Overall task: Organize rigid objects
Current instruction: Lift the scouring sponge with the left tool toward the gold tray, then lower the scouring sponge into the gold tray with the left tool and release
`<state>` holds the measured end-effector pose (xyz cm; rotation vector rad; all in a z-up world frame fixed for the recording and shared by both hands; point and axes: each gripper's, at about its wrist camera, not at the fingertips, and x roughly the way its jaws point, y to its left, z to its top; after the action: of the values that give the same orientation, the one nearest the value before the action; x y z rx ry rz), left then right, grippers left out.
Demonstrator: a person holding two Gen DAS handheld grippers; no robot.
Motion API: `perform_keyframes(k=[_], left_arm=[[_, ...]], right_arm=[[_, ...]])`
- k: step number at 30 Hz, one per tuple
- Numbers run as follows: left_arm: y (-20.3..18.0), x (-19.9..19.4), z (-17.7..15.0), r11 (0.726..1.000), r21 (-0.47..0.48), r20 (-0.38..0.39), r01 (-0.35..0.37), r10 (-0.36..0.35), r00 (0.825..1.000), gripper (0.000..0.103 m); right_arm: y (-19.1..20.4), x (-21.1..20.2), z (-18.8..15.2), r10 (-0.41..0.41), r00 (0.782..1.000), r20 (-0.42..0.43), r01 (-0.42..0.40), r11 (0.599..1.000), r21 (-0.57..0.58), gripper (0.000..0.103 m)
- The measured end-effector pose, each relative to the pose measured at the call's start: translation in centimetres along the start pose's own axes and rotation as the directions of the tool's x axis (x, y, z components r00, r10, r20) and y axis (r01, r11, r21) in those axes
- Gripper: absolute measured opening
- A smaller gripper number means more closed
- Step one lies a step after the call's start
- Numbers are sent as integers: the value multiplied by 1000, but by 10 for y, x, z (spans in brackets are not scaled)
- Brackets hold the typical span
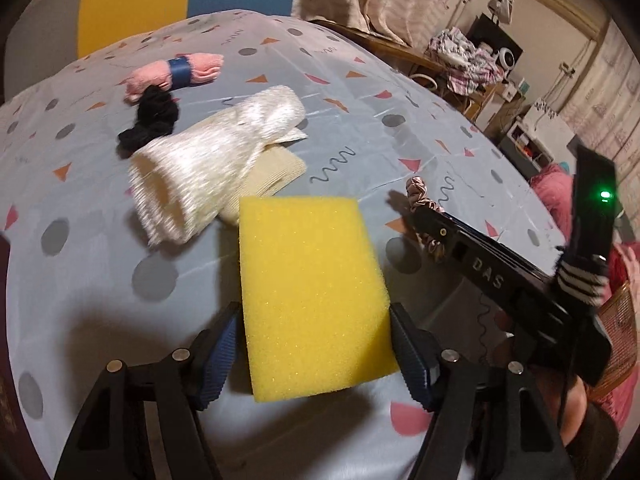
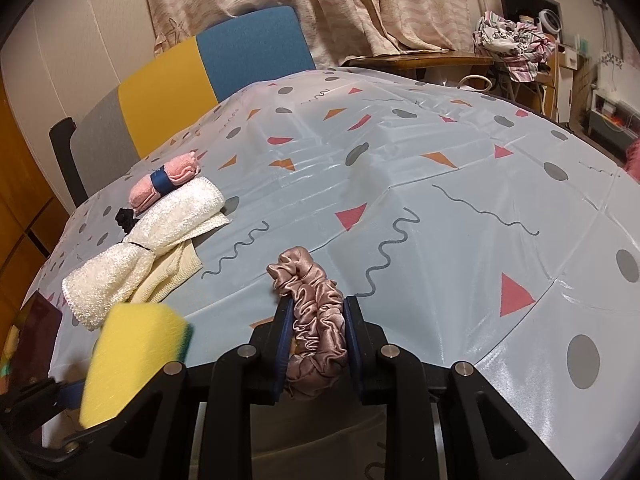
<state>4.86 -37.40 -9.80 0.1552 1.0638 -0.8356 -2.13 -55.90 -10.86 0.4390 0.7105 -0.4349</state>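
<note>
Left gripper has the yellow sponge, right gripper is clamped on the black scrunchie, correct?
Not quite. The right gripper is clamped on the pink satin scrunchie, as the right wrist view shows. The black scrunchie lies on the table. The left gripper does have the yellow sponge.

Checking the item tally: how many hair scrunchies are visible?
2: a pink satin scrunchie clamped in the right gripper, and a black scrunchie beside the pink towel roll. Others may be hidden.

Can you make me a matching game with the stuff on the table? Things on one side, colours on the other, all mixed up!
Things:
1. sponge
2. scrunchie in the right gripper
3. rolled towel with the blue band
4. fluffy cloth tied in the middle

Colours:
A. pink
B. cream white
C. yellow
D. shiny dusty rose

Pairs: 1-C, 2-D, 3-A, 4-B
</note>
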Motion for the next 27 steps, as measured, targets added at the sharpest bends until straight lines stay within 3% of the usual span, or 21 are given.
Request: perform_keyframes(k=[16, 20, 27], left_arm=[[19, -88, -40, 998, -38, 118, 57, -53, 992, 72], [33, -114, -53, 998, -45, 147, 45, -38, 988, 72], [78, -159, -73, 990, -140, 195, 23, 4, 981, 72]], right_arm=[[7, 0, -1, -39, 999, -2, 38, 999, -33, 24], [8, 0, -1, -49, 999, -3, 48, 998, -41, 24], [14, 1, -1, -88, 996, -6, 87, 993, -75, 24]])
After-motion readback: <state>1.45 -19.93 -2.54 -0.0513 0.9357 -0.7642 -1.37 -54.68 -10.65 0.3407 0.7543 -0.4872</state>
